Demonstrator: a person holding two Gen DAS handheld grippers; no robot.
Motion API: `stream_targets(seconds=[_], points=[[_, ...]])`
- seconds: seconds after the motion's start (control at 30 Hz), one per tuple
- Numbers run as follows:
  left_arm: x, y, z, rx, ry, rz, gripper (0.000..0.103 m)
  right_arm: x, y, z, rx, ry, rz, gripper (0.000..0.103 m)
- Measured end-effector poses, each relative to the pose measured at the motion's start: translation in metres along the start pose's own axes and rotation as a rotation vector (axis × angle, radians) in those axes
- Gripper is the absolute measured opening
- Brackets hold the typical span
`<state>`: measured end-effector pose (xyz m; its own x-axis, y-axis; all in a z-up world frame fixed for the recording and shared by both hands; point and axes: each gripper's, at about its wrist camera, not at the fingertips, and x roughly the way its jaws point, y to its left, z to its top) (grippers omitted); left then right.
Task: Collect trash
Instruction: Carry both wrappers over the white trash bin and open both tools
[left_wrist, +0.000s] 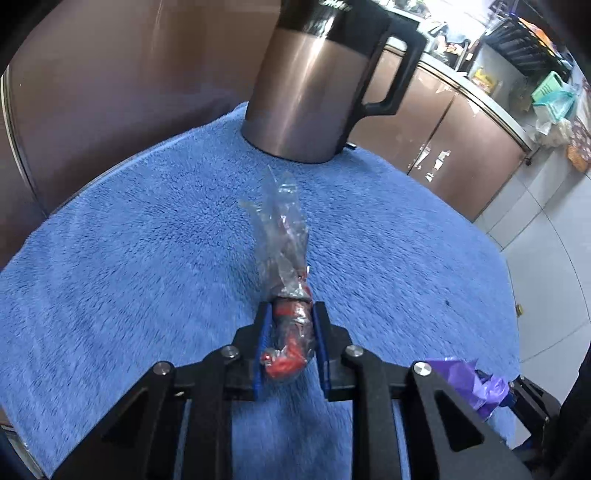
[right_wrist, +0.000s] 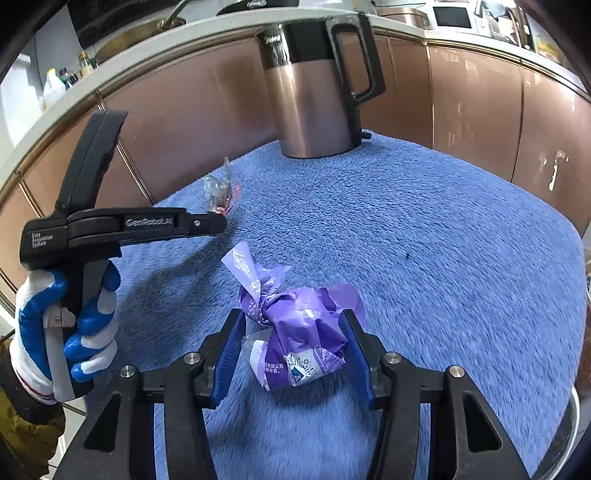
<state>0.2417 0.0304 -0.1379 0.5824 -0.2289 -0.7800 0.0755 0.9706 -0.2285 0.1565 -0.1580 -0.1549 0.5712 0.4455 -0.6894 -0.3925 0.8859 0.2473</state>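
Note:
My left gripper (left_wrist: 290, 314) is shut on a crumpled clear and red plastic wrapper (left_wrist: 284, 258), whose clear end sticks out forward over the blue towel (left_wrist: 129, 240). The same wrapper (right_wrist: 219, 190) shows in the right wrist view, ahead of the left gripper (right_wrist: 218, 221) held by a gloved hand. My right gripper (right_wrist: 293, 317) has its jaws around a crumpled purple wrapper (right_wrist: 303, 328) and grips it just above the towel (right_wrist: 443, 240). That purple wrapper (left_wrist: 476, 380) shows at the lower right of the left wrist view.
A copper-coloured kettle (left_wrist: 314, 81) with a black handle stands at the far edge of the towel, also in the right wrist view (right_wrist: 314, 85). Copper cabinet doors (right_wrist: 480, 103) lie behind. Tiled floor (left_wrist: 546, 258) is at the right.

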Motion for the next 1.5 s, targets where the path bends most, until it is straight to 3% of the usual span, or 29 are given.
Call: stream_targets(seconds=[0.3,0.6,0.83,1.07,1.2,1.43,1.5], points=[[-0.058,-0.031,-0.020,0.070,-0.041,-0.036,0.020,-0.071,-0.022,-0.025,0.099,-0.113,-0.025,0.049],[-0.086,-0.127,-0.037,0.242,-0.035,-0.178,0.020,-0.157,-0.082,-0.066,0.230,-0.237,-0.169,0.049],[-0.071,-0.236,-0.064,0.407,0.064,-0.318,0.020,-0.195,-0.146,-0.113,0.371,-0.270,-0.343,0.049],[-0.043,-0.340,-0.091,0.571,0.140,-0.376,0.021,-0.220,-0.211,-0.153,0.519,-0.275,-0.463,0.050],[-0.015,-0.386,-0.094,0.593,0.194,-0.403,0.021,-0.219,-0.243,-0.167,0.575,-0.258,-0.501,0.050],[0.018,-0.432,-0.098,0.602,0.235,-0.426,0.022,-0.210,-0.281,-0.178,0.620,-0.238,-0.536,0.053],[0.025,-0.440,-0.095,0.592,0.245,-0.445,0.031,-0.207,-0.289,-0.178,0.626,-0.234,-0.544,0.054]])
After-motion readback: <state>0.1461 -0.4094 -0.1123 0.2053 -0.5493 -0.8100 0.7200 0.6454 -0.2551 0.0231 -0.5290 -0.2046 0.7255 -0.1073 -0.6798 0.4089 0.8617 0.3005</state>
